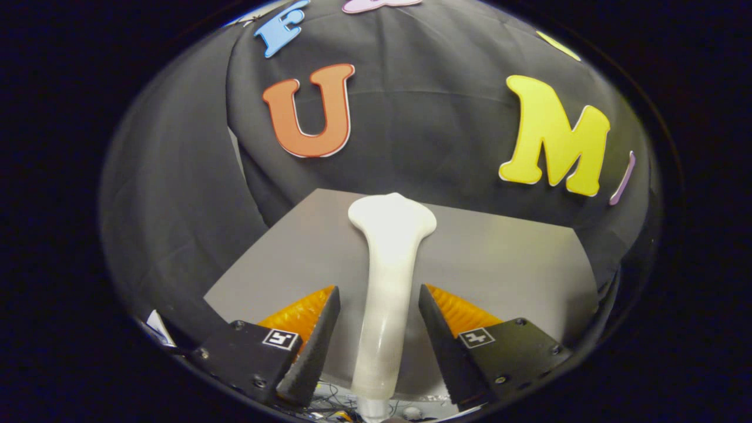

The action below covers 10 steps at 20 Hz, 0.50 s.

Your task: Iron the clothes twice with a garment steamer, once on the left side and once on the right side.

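We see the white garment steamer (388, 276) standing between the fingers of our gripper (379, 294), which is spread, neither finger touching it; its head reaches over the grey tabletop (505, 264).

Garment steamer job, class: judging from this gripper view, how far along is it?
Done: nothing visible; no clothes can be made out, so no pass can be credited. In hand: the white plastic garment steamer stands between the open fingers of the gripper, with gaps either side, so it is not yet gripped. It sits over the grey table. Left: gripping it, then both passes, left and right.
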Each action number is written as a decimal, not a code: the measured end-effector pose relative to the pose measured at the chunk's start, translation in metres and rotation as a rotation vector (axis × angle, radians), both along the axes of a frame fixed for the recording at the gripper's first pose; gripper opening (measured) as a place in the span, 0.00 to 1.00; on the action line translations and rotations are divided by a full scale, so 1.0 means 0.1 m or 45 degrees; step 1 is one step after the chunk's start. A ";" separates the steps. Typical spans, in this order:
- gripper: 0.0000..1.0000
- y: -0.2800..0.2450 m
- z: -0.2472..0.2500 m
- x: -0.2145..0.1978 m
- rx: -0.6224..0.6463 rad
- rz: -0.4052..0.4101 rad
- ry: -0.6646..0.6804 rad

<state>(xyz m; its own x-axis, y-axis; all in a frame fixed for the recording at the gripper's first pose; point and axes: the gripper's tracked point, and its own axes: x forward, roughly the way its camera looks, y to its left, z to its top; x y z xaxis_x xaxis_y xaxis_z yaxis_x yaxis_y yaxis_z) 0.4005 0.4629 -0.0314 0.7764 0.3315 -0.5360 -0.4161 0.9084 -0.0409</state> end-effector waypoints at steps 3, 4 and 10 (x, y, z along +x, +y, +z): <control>0.69 0.00 -0.10 0.02 0.011 -0.032 0.009; 0.61 -0.03 -0.10 0.07 -0.003 -0.054 0.002; 0.37 -0.03 -0.09 -0.02 0.072 -0.021 0.021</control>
